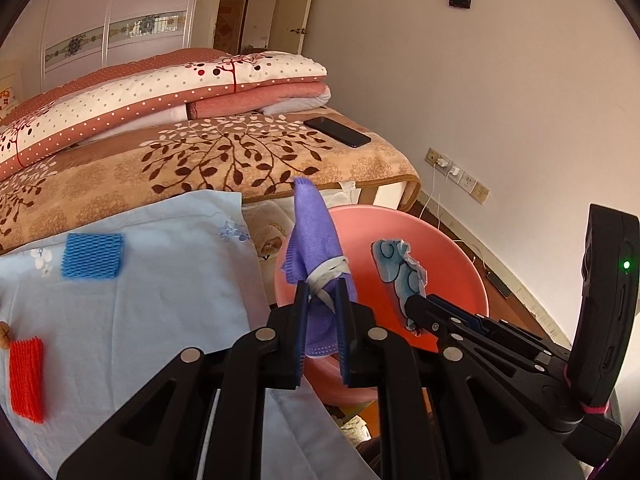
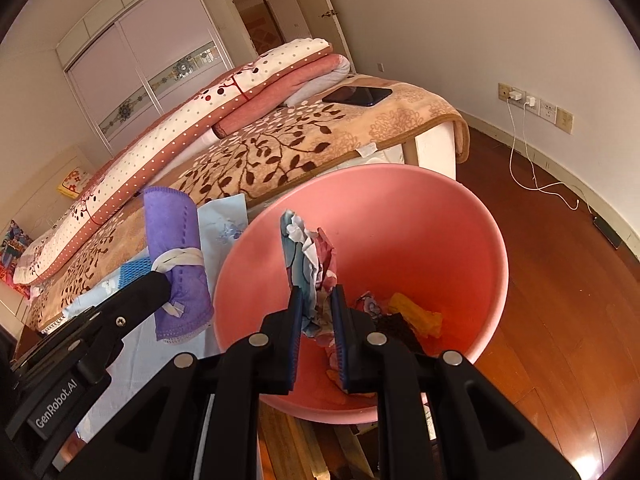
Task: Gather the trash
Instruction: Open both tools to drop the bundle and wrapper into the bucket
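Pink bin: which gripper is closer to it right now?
Right. The right gripper holds crumpled paper over the pink bin opening; the left gripper, gripping a rolled purple cloth, sits beside the rim.

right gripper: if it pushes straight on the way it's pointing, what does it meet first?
Most likely the inside of the pink bin. The right gripper, shut on a crumpled wrapper, points down into the bin's open mouth; the trash at the bottom may come first, depth unclear.

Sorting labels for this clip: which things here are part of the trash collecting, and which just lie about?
Job:
- purple mask, in left gripper
- crumpled wrapper, in right gripper
- pink bin
- blue foam net
- red foam net

Lying about:
- phone
- folded quilts
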Demonstrator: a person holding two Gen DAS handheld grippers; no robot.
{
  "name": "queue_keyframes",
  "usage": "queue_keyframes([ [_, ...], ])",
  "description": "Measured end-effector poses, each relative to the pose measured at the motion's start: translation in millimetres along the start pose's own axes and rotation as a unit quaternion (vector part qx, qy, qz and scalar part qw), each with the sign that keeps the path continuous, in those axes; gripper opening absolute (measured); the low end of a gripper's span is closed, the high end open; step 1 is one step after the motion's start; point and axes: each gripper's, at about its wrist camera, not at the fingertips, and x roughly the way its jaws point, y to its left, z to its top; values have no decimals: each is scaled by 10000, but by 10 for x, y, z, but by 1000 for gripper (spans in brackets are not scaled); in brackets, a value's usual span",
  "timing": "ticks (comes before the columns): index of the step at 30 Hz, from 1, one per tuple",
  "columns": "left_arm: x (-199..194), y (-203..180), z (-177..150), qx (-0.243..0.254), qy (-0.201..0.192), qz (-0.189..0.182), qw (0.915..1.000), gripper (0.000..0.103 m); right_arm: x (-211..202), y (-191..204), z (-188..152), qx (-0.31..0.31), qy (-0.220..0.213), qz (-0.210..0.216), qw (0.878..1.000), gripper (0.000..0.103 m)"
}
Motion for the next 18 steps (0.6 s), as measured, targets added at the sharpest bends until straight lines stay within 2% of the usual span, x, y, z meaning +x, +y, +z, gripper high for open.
queue_keyframes([
  [10, 118, -47, -34, 73, 156, -96, 9998, 13, 73, -98, -27, 126, 79, -141, 9998, 16],
  [13, 153, -44, -33, 69, 255, -99, 9996, 14, 91, -102, -30, 143, 99, -177, 9997, 19],
  [14, 163, -39, -30, 69, 285, -81, 9995, 19, 94, -103, -29, 160, 104, -188, 9996, 21],
  [15, 170, -28, -27, 56, 300, -87, 9995, 30, 94, -104, -29, 177, 100, -197, 9996, 24],
  [17, 156, -13, -28, -7, 285, -123, 9995, 37, 79, -103, -29, 191, 58, -230, 9995, 33],
  [18, 152, -9, -24, -16, 284, -146, 9995, 37, 71, -102, -30, 188, 36, -251, 9995, 36],
])
